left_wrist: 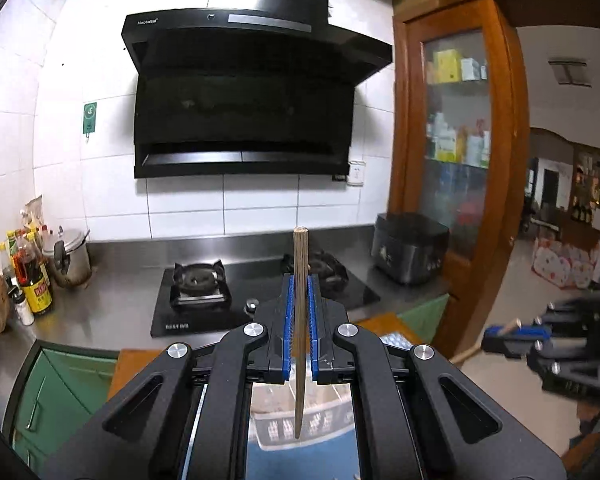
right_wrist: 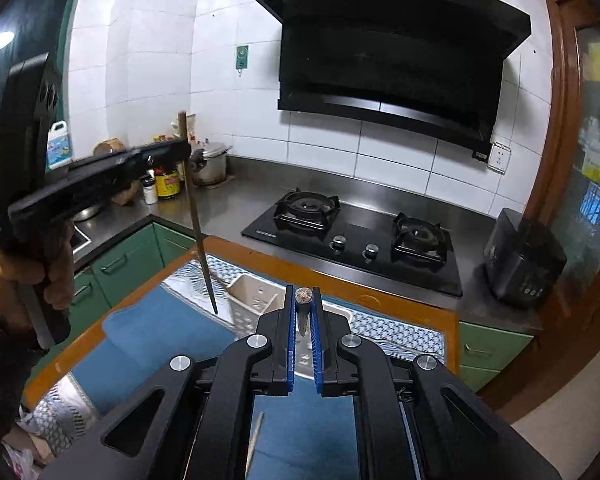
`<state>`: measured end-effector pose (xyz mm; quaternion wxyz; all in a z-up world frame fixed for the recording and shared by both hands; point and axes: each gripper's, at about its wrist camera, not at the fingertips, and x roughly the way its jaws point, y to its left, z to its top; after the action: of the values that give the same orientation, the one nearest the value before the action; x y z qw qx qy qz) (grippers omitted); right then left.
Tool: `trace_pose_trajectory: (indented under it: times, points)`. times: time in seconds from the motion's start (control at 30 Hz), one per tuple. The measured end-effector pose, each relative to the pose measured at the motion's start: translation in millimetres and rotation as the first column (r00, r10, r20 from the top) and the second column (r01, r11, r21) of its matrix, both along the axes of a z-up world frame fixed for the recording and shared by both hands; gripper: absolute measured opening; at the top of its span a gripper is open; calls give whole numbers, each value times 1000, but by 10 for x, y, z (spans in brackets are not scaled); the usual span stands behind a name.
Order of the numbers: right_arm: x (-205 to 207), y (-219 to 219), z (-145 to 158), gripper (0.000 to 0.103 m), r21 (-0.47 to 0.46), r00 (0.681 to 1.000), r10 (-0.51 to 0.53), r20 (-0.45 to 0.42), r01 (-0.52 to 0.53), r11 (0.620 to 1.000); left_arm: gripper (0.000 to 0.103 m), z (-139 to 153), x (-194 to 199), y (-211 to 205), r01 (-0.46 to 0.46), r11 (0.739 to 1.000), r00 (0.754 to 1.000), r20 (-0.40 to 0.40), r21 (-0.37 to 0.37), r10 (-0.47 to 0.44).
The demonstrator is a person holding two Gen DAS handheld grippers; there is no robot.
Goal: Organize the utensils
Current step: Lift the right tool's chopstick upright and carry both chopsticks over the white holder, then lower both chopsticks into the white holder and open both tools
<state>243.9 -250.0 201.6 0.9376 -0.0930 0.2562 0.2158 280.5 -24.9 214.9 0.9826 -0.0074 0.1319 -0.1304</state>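
The wooden-rimmed table (right_wrist: 380,294), covered with a blue mat (right_wrist: 160,344) over a patterned cloth, stands just in front of the steel counter with the black gas hob (right_wrist: 352,240), a dark appliance (right_wrist: 524,256) at the counter's right end and sauce bottles (right_wrist: 168,182) and a pot (right_wrist: 210,164) in its left corner. Near the table's far edge sits a pale perforated utensil basket (right_wrist: 252,300), probably the goal for the sticks. The left gripper (left_wrist: 300,300) has its jaws closed on a brown chopstick (left_wrist: 300,320), held upright with the tip pointing down toward the basket, a pose that suits dropping it in. The right gripper (right_wrist: 303,316) has its jaws nearly closed on a second stick (right_wrist: 303,296), seen end-on just above the basket. A pale chopstick (right_wrist: 256,436) lies on the mat near the table's near edge. The two grippers are close, so they could get in each other's way above the basket.
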Motion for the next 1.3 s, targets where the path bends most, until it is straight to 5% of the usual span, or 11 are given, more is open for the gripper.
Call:
trace_pose_trajectory:
  times: [0.33,0.67,0.8,0.93,1.03,1.3]
  points:
    - [438,58,-269,7,-26,999,-14,-52,13,1000,5,-371,562,46,-65,997,997,-36,-31,64]
    - [651,115,-543,7,-47,992,-28,-123,23,999,9,-711,697,157,-60,997,991,-126,-53,53]
    - [563,84,-478,20,-34,995,-37,-94,34,999,17,-687,564,175,-57,998,992,-113,-41,52]
    - [322,22,-369,20,-12,997,-41,-58,40,999,25,-620,296,246,-68,997,993,-96,-46,63]
    - [42,-1,-367,20,-6,999,-34,-40,34,999,43,-607,11,287,-76,996,994,-78,-42,72]
    - [-838,-23,-884,25,27,998,-7,-68,9,1000,55,-1025,-867,361,-63,998,989,-135,-1,62]
